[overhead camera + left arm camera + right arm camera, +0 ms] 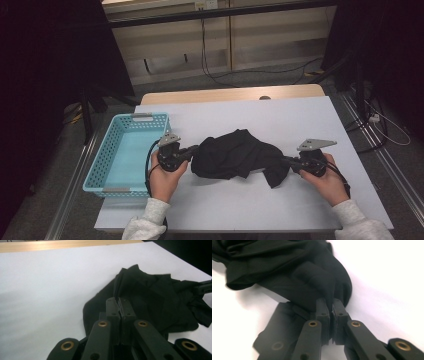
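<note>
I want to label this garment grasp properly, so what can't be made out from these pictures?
- What kind of garment the black cloth is: bunched in the high view.
- How much fabric the left gripper pinches: its own jaws hide it in the left gripper view.
- The cloth edge at the right gripper: blurred in the right gripper view.
- The blue basket floor: near wall hides part.

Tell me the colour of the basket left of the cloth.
Light blue basket, clearest in the high view.

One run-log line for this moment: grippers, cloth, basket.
left gripper: shut on cloth | right gripper: shut on cloth | cloth: bunched on table, held at both ends | basket: left of cloth
</note>
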`<action>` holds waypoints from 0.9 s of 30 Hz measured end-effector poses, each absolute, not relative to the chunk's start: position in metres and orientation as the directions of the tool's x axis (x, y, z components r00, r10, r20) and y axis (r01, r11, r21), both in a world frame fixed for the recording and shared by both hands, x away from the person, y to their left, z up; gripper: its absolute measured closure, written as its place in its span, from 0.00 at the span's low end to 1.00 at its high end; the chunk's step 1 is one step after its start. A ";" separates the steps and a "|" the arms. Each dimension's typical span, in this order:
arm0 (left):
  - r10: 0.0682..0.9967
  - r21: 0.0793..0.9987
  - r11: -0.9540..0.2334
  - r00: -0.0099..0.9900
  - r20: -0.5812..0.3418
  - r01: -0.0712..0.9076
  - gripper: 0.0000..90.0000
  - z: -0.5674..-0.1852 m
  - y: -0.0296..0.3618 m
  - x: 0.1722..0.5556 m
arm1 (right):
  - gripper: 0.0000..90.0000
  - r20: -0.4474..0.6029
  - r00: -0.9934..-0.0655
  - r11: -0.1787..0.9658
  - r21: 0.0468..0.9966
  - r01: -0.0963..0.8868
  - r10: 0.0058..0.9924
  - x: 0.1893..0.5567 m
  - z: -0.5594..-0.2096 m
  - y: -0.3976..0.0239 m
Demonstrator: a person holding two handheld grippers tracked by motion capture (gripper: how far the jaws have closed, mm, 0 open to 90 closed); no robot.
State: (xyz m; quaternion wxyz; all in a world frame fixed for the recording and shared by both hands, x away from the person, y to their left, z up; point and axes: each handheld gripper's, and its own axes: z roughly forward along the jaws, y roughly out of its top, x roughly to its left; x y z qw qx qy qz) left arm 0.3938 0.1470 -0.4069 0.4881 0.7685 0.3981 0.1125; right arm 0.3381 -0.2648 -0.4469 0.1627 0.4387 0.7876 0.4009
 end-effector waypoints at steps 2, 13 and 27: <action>0.718 0.839 -0.217 0.663 -0.210 0.500 0.98 -0.408 0.144 0.395 | 0.96 0.115 -0.558 0.280 0.771 0.571 0.822 0.338 -0.450 -0.270; 0.726 0.847 -0.217 0.660 -0.193 0.486 0.98 -0.405 0.145 0.394 | 0.54 0.063 -0.569 0.290 0.812 0.507 0.820 0.340 -0.439 -0.255; 0.746 0.852 -0.189 0.635 -0.200 0.489 0.98 -0.403 0.158 0.392 | 0.50 0.070 -0.577 0.299 0.801 0.519 0.814 0.357 -0.442 -0.220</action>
